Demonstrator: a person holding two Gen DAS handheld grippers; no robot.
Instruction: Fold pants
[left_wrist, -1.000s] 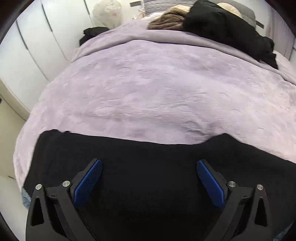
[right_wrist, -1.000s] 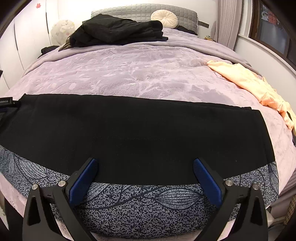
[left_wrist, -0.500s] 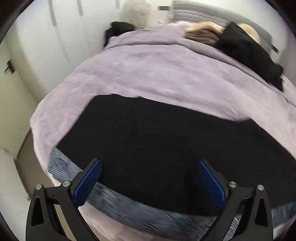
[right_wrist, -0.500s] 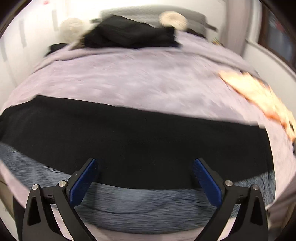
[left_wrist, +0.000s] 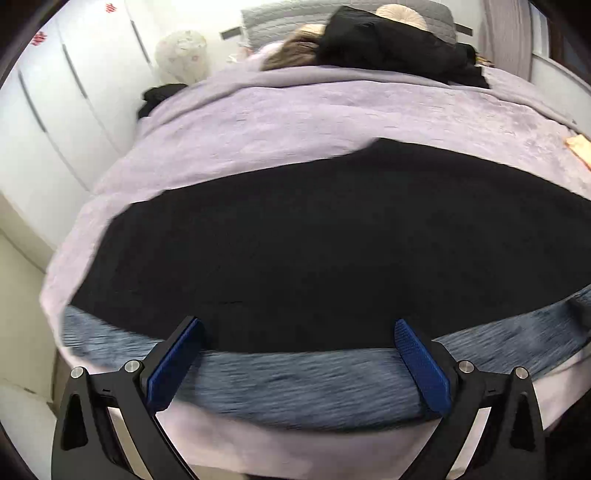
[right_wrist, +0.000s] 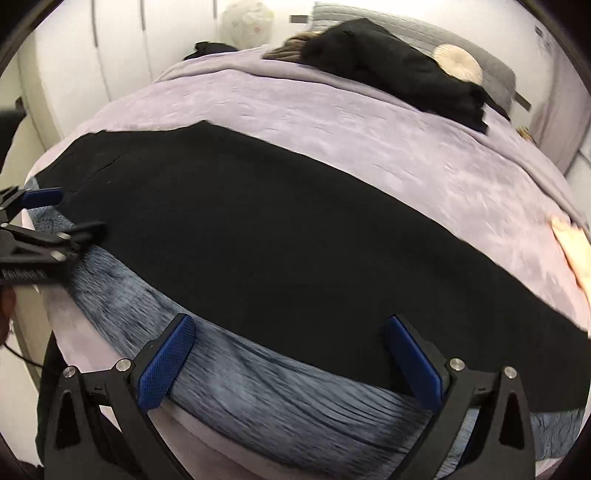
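Black pants (left_wrist: 314, 251) lie flat in a long band across the near part of a lilac bedspread (left_wrist: 332, 122); they also show in the right wrist view (right_wrist: 277, 229). My left gripper (left_wrist: 295, 358) is open and empty, above the pants' near edge. It also shows at the left edge of the right wrist view (right_wrist: 62, 214), by the pants' left end. My right gripper (right_wrist: 288, 350) is open and empty, above the near edge further right.
A blue-grey patterned cloth (left_wrist: 295, 384) lies under the pants along the bed's near edge (right_wrist: 277, 402). A pile of dark clothes (right_wrist: 388, 70) and a round cushion (right_wrist: 458, 62) lie at the headboard. An orange garment (right_wrist: 572, 251) lies right. White wardrobes (left_wrist: 55, 110) stand left.
Both grippers have pulled back from the pants and swung their views; the left one now looks right across the pants, the right one looks left. Both stay open.
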